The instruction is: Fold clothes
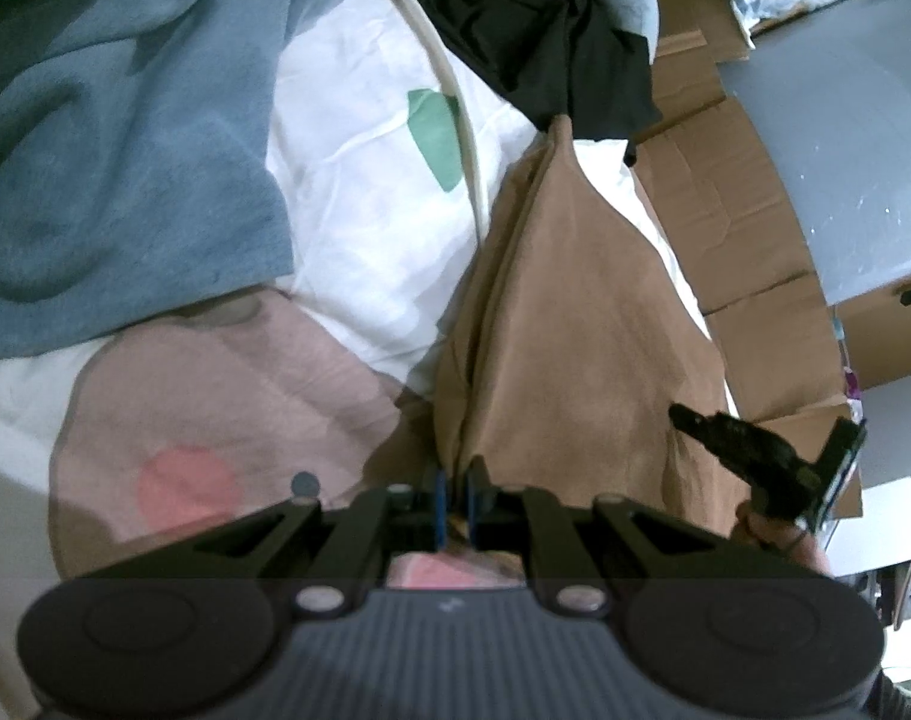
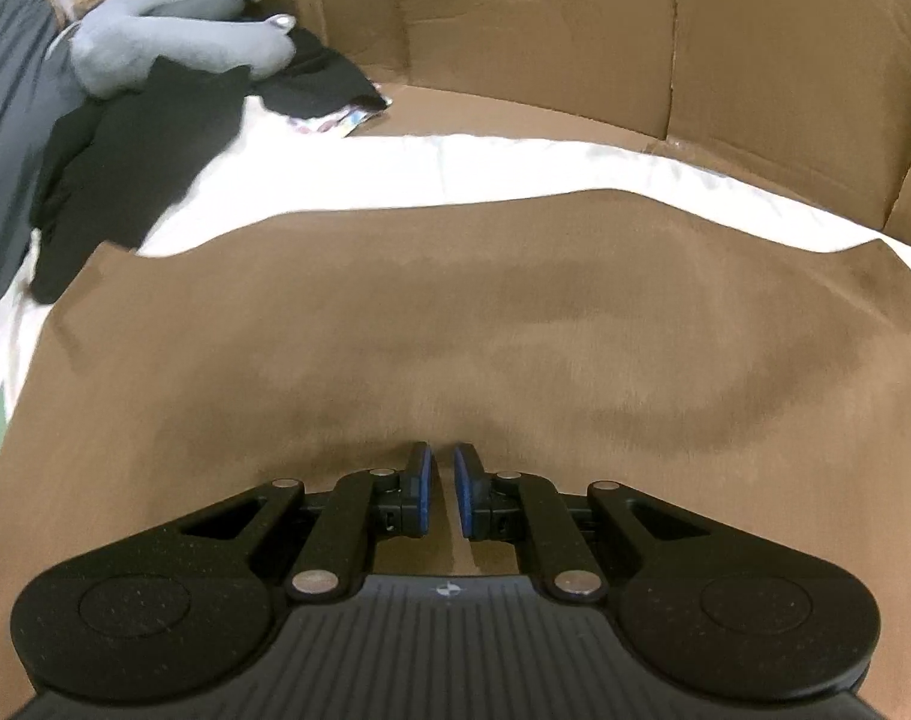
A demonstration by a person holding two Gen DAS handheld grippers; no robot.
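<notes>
Brown soft cloth garment (image 1: 575,312) stretches lengthwise away from the left tongs (image 1: 455,507), pinched on its near edge; right tongs (image 2: 441,489), narrowly parted, hover above it.

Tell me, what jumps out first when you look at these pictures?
The brown garment fills the middle, spread over the white bedsheet, with the left gripper shut on its edge. A grey plush toy lies on black clothes at the far left, and cardboard stands behind the bed.

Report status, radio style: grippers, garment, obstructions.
Left gripper shut on brown garment. Right gripper narrow, apparently pinching it. Black clothing piled beyond, clear.
</notes>
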